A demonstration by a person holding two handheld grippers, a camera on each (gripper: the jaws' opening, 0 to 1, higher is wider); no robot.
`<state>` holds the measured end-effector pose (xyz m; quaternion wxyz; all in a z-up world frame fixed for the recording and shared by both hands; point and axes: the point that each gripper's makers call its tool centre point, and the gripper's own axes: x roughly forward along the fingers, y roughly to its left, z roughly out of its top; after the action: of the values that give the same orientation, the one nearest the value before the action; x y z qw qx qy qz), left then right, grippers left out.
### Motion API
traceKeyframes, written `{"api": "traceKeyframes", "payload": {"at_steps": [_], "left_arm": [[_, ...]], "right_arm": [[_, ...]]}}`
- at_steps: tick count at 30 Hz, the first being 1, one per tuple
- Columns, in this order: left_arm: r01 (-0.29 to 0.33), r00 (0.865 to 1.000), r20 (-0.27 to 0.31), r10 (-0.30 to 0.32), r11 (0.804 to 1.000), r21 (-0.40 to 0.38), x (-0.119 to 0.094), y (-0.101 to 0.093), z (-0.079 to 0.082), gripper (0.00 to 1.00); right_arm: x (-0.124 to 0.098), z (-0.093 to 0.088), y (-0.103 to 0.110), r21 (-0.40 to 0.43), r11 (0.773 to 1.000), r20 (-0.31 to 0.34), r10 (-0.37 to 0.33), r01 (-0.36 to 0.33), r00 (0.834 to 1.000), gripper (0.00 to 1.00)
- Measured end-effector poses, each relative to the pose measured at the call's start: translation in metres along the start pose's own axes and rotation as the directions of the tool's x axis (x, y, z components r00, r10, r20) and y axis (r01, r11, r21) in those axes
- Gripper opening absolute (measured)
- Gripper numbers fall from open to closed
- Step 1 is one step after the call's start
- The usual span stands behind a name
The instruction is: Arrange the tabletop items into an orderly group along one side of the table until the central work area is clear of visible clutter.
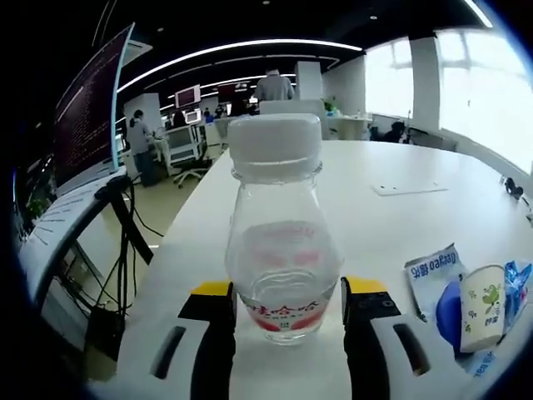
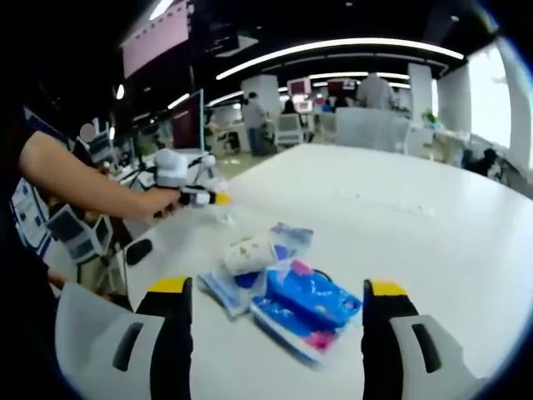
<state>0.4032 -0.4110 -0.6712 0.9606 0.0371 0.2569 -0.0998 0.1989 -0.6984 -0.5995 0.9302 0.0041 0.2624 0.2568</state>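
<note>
A clear plastic bottle with a white cap stands upright on the white table, near its left edge. My left gripper is shut on the bottle's lower body, one yellow-tipped jaw touching each side. To the right lie a small paper cup on its side and blue snack packets. In the right gripper view the same cup and blue packets lie just ahead of my right gripper, which is open wide with nothing in it. Further left, a person's hand holds the left gripper.
A flat white sheet lies far out on the table. A monitor on a stand with hanging cables is beyond the table's left edge. Desks, chairs and people fill the far room.
</note>
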Motion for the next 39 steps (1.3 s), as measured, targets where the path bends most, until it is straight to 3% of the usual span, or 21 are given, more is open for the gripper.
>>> {"api": "traceKeyframes", "payload": {"at_steps": [15, 19, 26, 39], "left_arm": [[0.033, 0.999, 0.003, -0.033, 0.999, 0.003, -0.017, -0.017, -0.017, 0.58], [0.033, 0.999, -0.01, -0.033, 0.999, 0.026, -0.025, -0.018, -0.02, 0.58], [0.047, 0.999, -0.005, -0.047, 0.998, 0.029, -0.033, -0.027, -0.025, 0.58], [0.095, 0.995, -0.008, -0.095, 0.994, 0.047, -0.048, -0.043, -0.031, 0.57]], "right_arm": [[0.004, -0.003, 0.006, 0.011, 1.0, 0.003, 0.015, -0.015, 1.0, 0.81], [0.0, 0.001, 0.009, -0.049, 0.998, -0.013, 0.029, -0.03, 0.999, 0.81], [0.005, 0.006, 0.01, 0.007, 1.0, 0.03, 0.027, -0.027, 0.999, 0.81], [0.005, -0.001, 0.017, 0.001, 0.999, 0.014, 0.044, -0.044, 0.999, 0.81]]}}
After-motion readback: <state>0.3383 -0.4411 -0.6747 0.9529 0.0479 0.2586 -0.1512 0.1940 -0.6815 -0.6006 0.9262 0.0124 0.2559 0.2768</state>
